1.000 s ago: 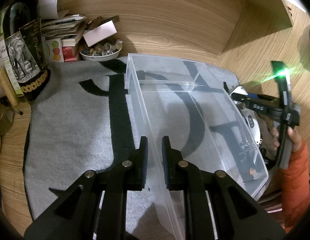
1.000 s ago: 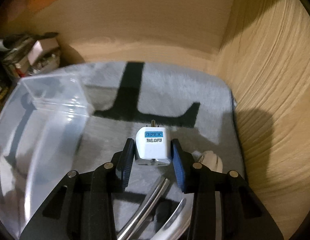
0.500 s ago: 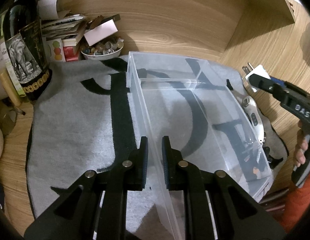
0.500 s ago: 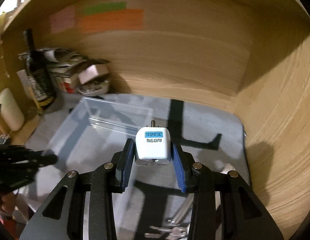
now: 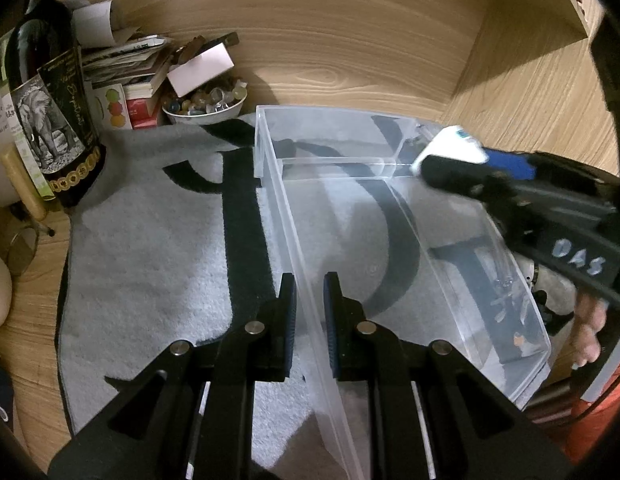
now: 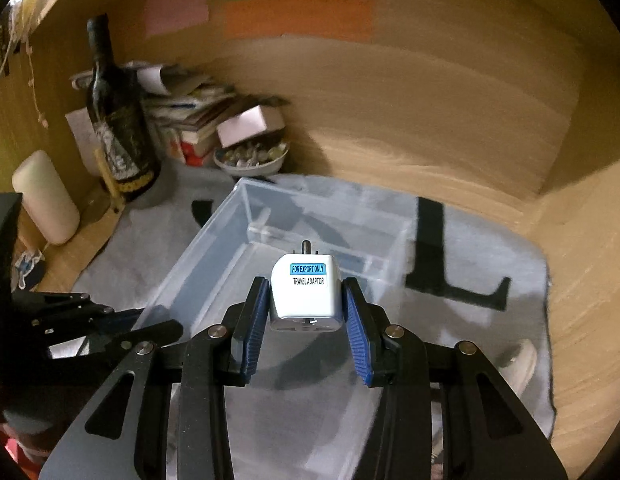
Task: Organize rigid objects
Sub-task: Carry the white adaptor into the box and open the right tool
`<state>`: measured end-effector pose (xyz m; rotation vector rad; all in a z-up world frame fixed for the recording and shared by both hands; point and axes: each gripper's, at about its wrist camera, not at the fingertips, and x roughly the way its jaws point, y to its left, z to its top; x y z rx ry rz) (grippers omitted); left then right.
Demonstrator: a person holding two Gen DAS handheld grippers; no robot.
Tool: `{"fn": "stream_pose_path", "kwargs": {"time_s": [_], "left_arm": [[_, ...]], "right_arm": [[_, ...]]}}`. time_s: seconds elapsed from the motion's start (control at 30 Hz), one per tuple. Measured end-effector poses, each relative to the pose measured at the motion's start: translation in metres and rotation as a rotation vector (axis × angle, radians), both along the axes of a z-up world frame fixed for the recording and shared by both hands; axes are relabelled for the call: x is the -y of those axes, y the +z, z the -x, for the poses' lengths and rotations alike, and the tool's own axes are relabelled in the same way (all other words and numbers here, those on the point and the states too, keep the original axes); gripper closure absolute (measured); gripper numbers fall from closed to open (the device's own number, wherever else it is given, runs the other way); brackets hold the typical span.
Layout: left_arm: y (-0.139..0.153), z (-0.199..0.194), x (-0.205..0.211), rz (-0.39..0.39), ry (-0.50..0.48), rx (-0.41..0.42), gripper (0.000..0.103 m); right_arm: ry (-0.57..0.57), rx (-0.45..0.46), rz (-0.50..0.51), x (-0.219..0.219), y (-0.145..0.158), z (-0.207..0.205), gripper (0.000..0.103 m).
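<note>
A clear plastic bin [image 5: 266, 140] with a divider near its far end lies on the grey mat. My left gripper [image 5: 310, 308] is shut on the bin's left wall, one finger on each side of it. My right gripper [image 6: 305, 286] is shut on a white travel adaptor [image 6: 304, 292], pins pointing forward, and holds it in the air over the bin [image 6: 321, 208]. In the left wrist view, the adaptor [image 5: 449, 146] and the right gripper [image 5: 455, 158] hang above the bin's far right corner. The left gripper [image 6: 154, 320] shows at the left edge of the right wrist view.
A dark wine bottle [image 5: 50, 120], a stack of books and papers [image 5: 126, 64] and a bowl of small stones [image 5: 206, 104] crowd the back left corner. Wooden walls close the back and right. A white object [image 6: 517, 364] lies right of the bin. A hand [image 5: 589, 320] grips the right handle.
The right gripper has carried the adaptor left and up, from the mat beside the bin to above the bin. The left gripper has stayed clamped on the bin wall.
</note>
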<state>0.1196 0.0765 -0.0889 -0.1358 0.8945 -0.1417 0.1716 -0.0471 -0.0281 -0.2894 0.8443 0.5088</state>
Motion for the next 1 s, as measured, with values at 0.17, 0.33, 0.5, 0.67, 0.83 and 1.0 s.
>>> {"fn": "stream_pose_path", "kwargs": {"time_s": [0.17, 0.33, 0.5, 0.67, 0.83, 1.0], "left_arm": [[0.0, 0.0, 0.001, -0.002, -0.004, 0.004, 0.089], [0.0, 0.001, 0.001, -0.001, -0.003, 0.005, 0.089], [0.001, 0.001, 0.003, -0.012, -0.006, 0.011, 0.088], [0.001, 0.001, 0.003, -0.013, -0.005, 0.009, 0.089], [0.001, 0.001, 0.004, -0.02, -0.003, 0.013, 0.089], [0.001, 0.001, 0.004, -0.02, -0.002, 0.012, 0.089]], "right_arm": [[0.036, -0.041, 0.035, -0.017, -0.013, -0.007, 0.069], [0.054, -0.087, 0.066, -0.03, -0.026, -0.018, 0.069], [0.082, -0.14, 0.101, -0.041, -0.038, -0.024, 0.069], [0.085, -0.141, 0.117, -0.043, -0.039, -0.024, 0.069], [0.074, -0.126, 0.089, -0.039, -0.032, -0.022, 0.069], [0.057, -0.077, 0.062, -0.029, -0.017, -0.015, 0.062]]}}
